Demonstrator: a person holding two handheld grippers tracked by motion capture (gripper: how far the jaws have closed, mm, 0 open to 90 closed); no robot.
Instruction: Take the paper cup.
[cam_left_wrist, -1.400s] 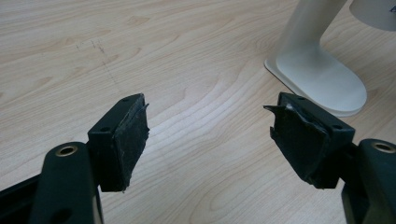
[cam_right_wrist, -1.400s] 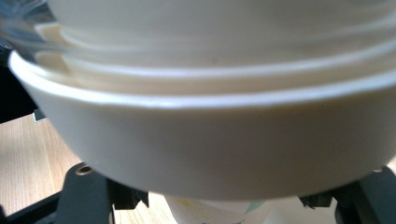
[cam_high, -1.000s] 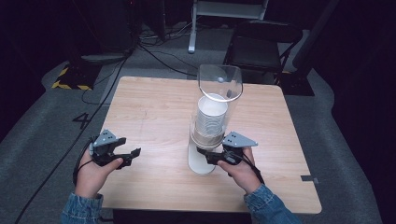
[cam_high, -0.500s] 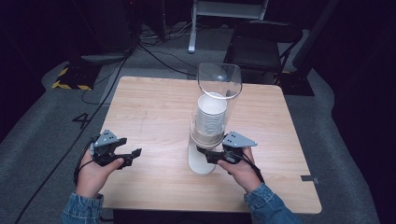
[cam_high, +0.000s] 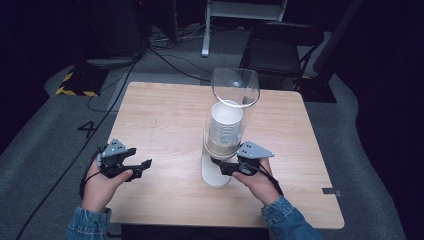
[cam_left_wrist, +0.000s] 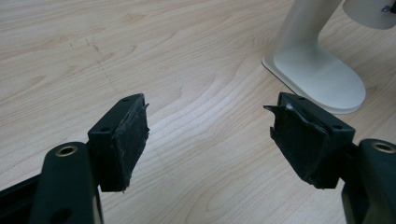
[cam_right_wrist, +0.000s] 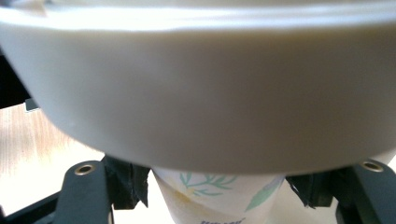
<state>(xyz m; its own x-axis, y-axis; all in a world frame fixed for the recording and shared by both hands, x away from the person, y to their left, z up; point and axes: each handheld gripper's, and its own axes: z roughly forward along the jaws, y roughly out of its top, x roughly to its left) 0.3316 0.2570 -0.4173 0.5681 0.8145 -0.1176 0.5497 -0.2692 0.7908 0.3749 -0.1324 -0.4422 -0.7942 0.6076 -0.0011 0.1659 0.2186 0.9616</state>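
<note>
In the high view nothing has shifted over the last second: the cup dispenser stands on the tabletop, the right gripper at its lower end, the left gripper well apart. The left gripper view shows its jaws wide apart over bare wood. The right gripper view has the paper cup between jaws beside its walls; whether they clamp it, I cannot tell, so the pull looks not yet begun.
</note>
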